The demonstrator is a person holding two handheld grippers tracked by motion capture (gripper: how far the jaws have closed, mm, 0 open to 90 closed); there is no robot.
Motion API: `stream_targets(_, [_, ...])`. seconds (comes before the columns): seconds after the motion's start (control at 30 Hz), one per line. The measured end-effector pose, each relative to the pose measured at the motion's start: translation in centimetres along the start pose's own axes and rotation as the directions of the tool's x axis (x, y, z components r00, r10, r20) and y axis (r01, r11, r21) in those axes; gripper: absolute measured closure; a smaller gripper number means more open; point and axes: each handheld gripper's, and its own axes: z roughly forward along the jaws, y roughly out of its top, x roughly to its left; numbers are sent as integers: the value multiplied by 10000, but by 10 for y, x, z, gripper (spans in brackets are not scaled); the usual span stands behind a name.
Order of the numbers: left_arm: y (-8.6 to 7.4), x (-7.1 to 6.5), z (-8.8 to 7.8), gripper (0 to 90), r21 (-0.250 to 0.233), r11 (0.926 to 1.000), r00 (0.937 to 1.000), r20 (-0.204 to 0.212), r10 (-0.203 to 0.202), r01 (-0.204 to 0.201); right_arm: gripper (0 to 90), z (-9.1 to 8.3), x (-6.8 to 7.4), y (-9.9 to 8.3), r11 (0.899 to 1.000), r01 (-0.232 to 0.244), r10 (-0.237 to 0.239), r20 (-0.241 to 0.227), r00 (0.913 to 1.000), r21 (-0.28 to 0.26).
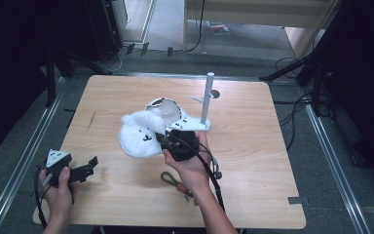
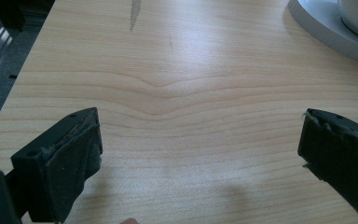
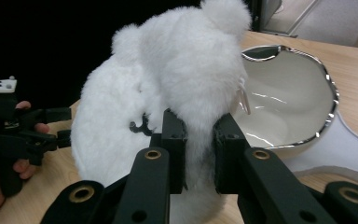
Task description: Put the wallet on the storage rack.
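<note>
A white fluffy plush (image 1: 137,135) with a small dark face hangs over the middle of the table. My right gripper (image 1: 167,140) is shut on its fur, and in the right gripper view the two black pads (image 3: 177,144) pinch a fold of the plush (image 3: 182,74). Just behind it lies a white bowl with a shiny silver rim (image 3: 289,102), also seen in the high view (image 1: 166,107). My left gripper (image 1: 91,165) rests near the table's front left corner, jaws wide open (image 2: 200,140) over bare wood, nothing between them.
A white stand with an upright pole (image 1: 206,97) rises from a flat white base (image 1: 197,126) beside the bowl; the base edge (image 2: 326,28) shows in the left gripper view. A looped cord with a clip (image 1: 174,180) lies near the right forearm.
</note>
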Motion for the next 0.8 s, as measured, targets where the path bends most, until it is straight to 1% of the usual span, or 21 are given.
stream_targets(0.03, [0, 0, 0, 4, -1, 10000, 10000, -2, 5, -5, 791, -2, -3, 1, 10000, -61, 61, 158, 9999, 14])
stream_targets(0.07, [0, 0, 0, 4, -1, 10000, 10000, -2, 5, -5, 791, -2, -3, 1, 10000, -61, 61, 158, 9999, 14])
stream_targets(0.13, [0, 0, 0, 4, 16, 10000, 10000, -1, 5, -5, 790, -5, -9, 2, 9999, -116, 115, 393, 9992, 31])
stream_targets(0.27, [0, 0, 0, 4, 11, 10000, 10000, 5, 0, 0, 790, -9, -16, 3, 9995, -301, 297, 644, 9975, 48])
stream_targets(0.33, [0, 0, 0, 4, 12, 10000, 10000, 5, 2, -2, 789, -10, -18, 3, 9995, -298, 294, 718, 9970, 44])
stream_targets(0.4, [0, 0, 0, 4, 29, 10000, 10000, -2, 19, -19, 787, -13, -24, 4, 9989, -477, 473, 917, 9947, 24])
stream_targets(0.6, [0, 0, 0, 4, 3, 10000, 10000, -2, 1, -1, 783, -18, -32, 5, 9981, -618, 619, 1358, 9888, -50])
stream_targets(0.63, [0, 0, 0, 4, 3, 10000, 10000, -2, 3, -3, 783, -18, -34, 5, 9983, -585, 586, 1443, 9878, -48])
stream_targets(0.67, [0, 0, 0, 4, 3, 10000, 10000, -2, 3, -3, 783, -18, -34, 5, 9983, -585, 586, 1443, 9878, -48])
stream_targets(0.7, [0, 0, 0, 4, 0, 10000, 10000, -3, 0, 0, 781, -20, -36, 5, 9979, -645, 646, 1598, 9850, -60])
stream_targets(0.8, [0, 0, 0, 4, -6, 10000, 10000, -3, 1, -1, 779, -21, -39, 5, 9974, -710, 720, 1797, 9811, -119])
